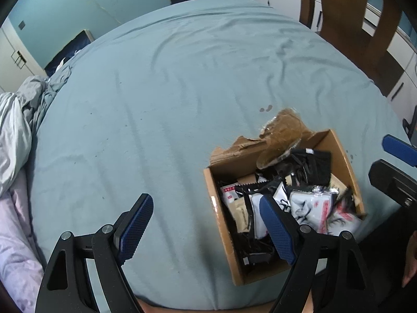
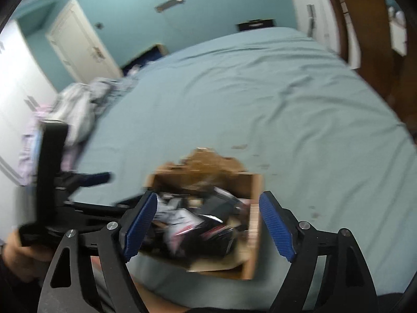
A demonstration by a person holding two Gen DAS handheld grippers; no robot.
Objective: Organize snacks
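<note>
Both jaws are standing spread and empty, the right gripper [image 2: 208, 224] hanging over the snack-filled cardboard box [image 1: 224, 224] at the bed's [image 1: 156, 91] near edge, nearer than the left gripper [image 1: 206, 228].

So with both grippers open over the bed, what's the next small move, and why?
Probably pull the right gripper back from the cardboard box: its jaws stand open and empty above the snack packets, and no packet is left on the sheet.
</note>
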